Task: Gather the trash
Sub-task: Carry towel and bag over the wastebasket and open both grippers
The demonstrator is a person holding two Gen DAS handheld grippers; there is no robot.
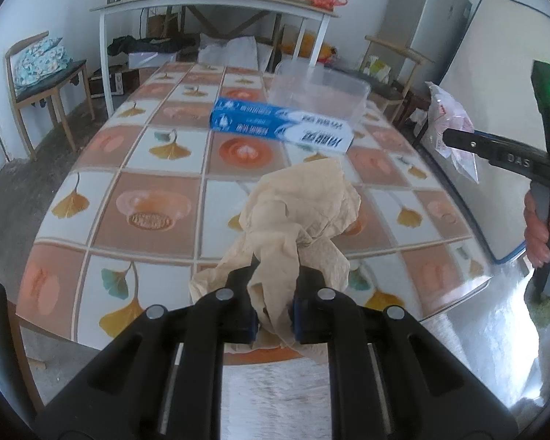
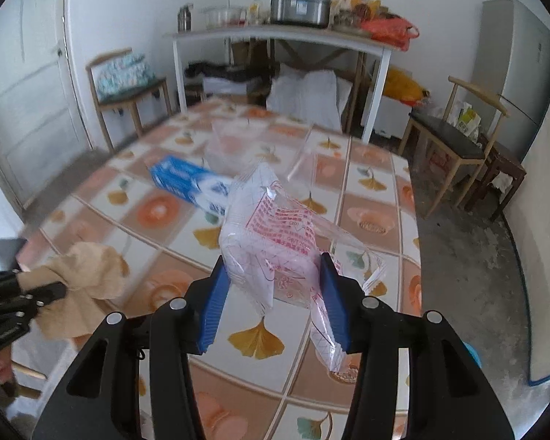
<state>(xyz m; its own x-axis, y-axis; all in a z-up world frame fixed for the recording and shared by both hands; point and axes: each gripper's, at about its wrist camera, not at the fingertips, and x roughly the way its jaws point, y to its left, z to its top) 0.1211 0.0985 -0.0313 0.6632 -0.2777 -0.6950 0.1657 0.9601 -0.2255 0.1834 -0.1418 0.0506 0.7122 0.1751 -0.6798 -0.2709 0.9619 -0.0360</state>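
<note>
Through the left wrist camera I am looking down my left gripper [image 1: 275, 275], whose jaws are standing nearly closed and pinching a crumpled beige paper napkin [image 1: 297, 216]; the napkin is bunching up above the fingertips and hanging over the table with the orange-and-white ginkgo-leaf tablecloth [image 1: 157, 190]. Farther along the table a long blue-and-white cardboard box [image 1: 278, 124] is lying flat, and just behind it, touching or nearly touching, a clear plastic tub [image 1: 319, 90] is sitting. At the right edge I am seeing my right gripper [image 1: 447, 138] from the side, with a hand [image 1: 539, 234] wrapping its handle and a clear plastic wrapper with red print [image 1: 453, 124] sticking out at its tip.

Through the right wrist camera I am looking along the right gripper [image 2: 273, 293]. Its blue pads [image 2: 216, 300] are standing about half open and pressing on both sides of the clear red-printed plastic wrapper [image 2: 271, 234], which is being held clear above the tablecloth [image 2: 370, 198]. Beyond it the blue-and-white box [image 2: 187, 179] is lying blurred, with the clear tub [image 2: 238, 139] behind it. At the lower left my left gripper [image 2: 57, 289] is gripping the beige napkin [image 2: 88, 275] over the near table corner.
</note>
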